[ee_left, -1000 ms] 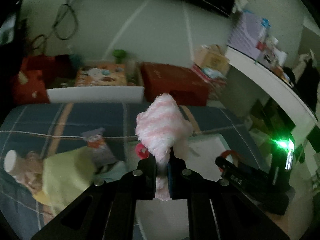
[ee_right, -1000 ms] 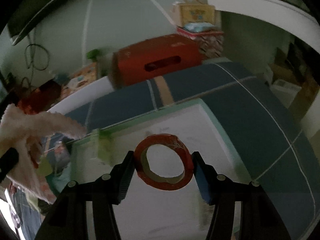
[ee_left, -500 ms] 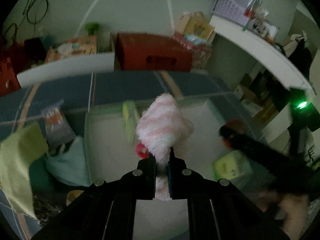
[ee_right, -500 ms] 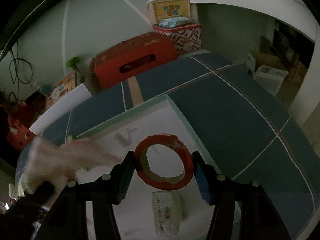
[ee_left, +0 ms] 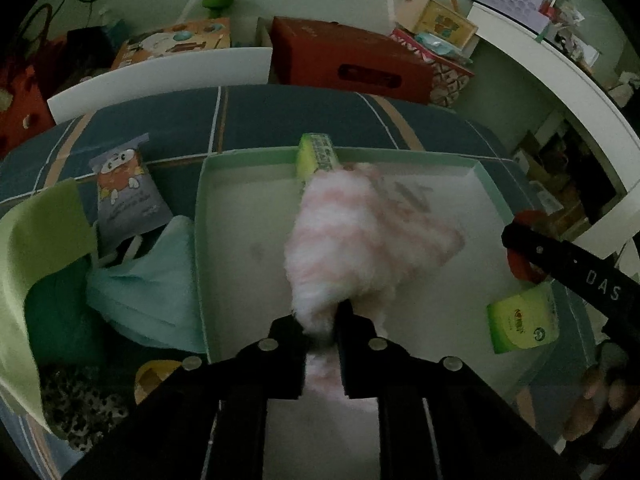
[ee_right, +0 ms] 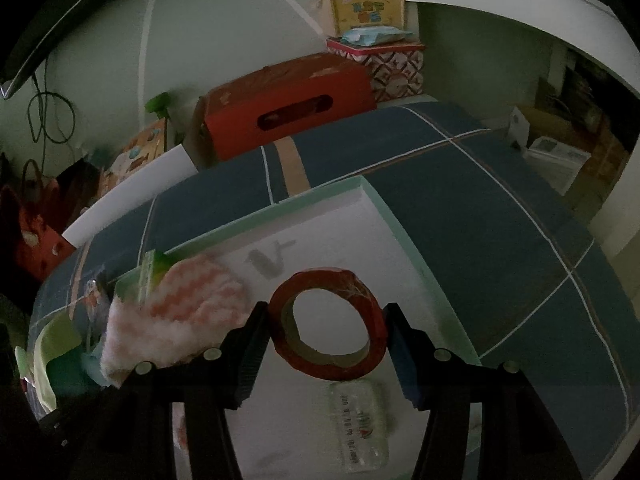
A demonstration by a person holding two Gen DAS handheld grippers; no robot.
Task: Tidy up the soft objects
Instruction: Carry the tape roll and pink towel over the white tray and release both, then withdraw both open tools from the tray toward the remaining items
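My left gripper (ee_left: 322,316) is shut on a fluffy pink-and-white striped cloth (ee_left: 352,240) and holds it over the white tray with a mint-green rim (ee_left: 200,240). The cloth also shows in the right wrist view (ee_right: 180,316), at the tray's left side. My right gripper (ee_right: 326,334) is shut on a red roll of tape (ee_right: 328,328) above the tray (ee_right: 400,232). The right gripper shows at the right in the left wrist view (ee_left: 568,264). A green tissue pack (ee_left: 522,322) lies in the tray.
Soft things lie left of the tray on the blue plaid bed: a light-green cloth (ee_left: 36,248), a teal cloth (ee_left: 148,280), a snack pouch (ee_left: 126,192) and a leopard-print piece (ee_left: 80,408). A green box (ee_left: 316,152) leans on the tray's far rim. A red box (ee_left: 352,64) stands behind.
My left gripper has swung right and down with the pink cloth, from over the bed to low over the tray. The right gripper keeps the tape and has lowered slightly.
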